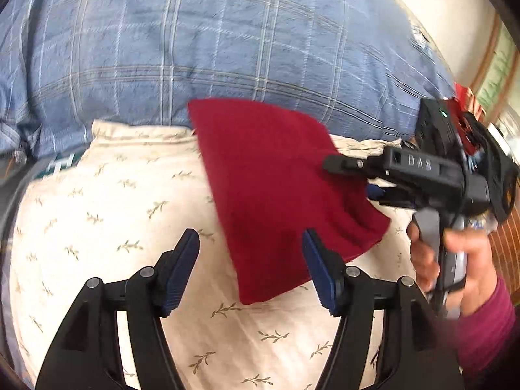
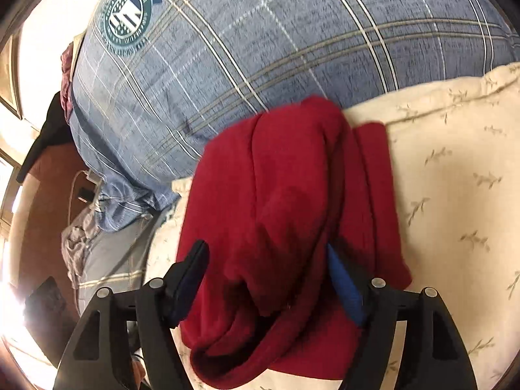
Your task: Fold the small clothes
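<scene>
A small dark red garment (image 1: 269,188) lies folded on a cream leaf-print bedcover (image 1: 107,214). My left gripper (image 1: 250,243) is open just above the cover. Its right finger (image 1: 317,260) hangs over the garment's near edge, and the pads do not press on the cloth. My right gripper (image 1: 351,178) comes in from the right at the garment's right edge, held by a hand in a magenta sleeve (image 1: 481,318). In the right wrist view the red garment (image 2: 286,201) bunches in thick folds between the parted fingers of the right gripper (image 2: 266,250). It lies loose there, not clamped.
A large blue plaid pillow (image 1: 201,39) with a round green badge (image 2: 126,19) rises behind the cream cover (image 2: 455,178). Grey crumpled cloth (image 2: 78,243), a cable and dark items lie at the left in the right wrist view. A brick-patterned surface (image 1: 507,243) shows at the right.
</scene>
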Available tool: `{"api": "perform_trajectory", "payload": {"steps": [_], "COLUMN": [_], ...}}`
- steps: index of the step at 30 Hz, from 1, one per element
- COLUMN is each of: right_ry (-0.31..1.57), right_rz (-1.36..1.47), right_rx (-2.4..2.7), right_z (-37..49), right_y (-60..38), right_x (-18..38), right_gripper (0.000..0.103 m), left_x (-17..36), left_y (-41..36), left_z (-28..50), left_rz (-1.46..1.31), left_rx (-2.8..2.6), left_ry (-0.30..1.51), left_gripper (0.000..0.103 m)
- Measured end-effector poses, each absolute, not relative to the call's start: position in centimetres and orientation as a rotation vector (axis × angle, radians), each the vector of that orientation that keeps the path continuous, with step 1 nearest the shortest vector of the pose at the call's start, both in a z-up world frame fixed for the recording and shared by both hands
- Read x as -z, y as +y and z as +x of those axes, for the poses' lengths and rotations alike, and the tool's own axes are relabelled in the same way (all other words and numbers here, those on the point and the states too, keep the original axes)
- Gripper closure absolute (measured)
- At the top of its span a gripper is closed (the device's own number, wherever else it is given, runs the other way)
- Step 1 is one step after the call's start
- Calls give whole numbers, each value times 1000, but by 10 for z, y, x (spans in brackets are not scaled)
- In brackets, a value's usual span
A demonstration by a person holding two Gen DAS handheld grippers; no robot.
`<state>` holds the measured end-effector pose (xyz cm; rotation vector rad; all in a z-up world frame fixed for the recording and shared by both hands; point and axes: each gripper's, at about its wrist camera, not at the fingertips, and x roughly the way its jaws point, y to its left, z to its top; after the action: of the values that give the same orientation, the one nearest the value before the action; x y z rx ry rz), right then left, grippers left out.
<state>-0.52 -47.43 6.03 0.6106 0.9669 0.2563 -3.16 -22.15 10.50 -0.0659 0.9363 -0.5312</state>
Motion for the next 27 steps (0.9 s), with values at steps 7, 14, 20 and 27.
{"api": "perform_trajectory", "payload": {"steps": [7,14,20,27], "right_ry": [876,901,839,891], "right_rz": [380,411,498,369], "right_rx": [-151,-146,-172,-126], "right_z": [-37,-37,-35,-14], "right_y": [-475,-489,-485,-470], "right_x": [-82,-66,-78,-70], "right_gripper": [87,83,35,82], "left_x": [-99,-83,-77,-81], "left_y": [-229,-238,-242,-247], "left_z": [-44,-25,-25,-29], "left_rz": [-22,-78,-68,-36], "left_rx": [547,518,516,523], "left_ry": [926,985,990,981], "left_gripper": [38,38,38,38]}}
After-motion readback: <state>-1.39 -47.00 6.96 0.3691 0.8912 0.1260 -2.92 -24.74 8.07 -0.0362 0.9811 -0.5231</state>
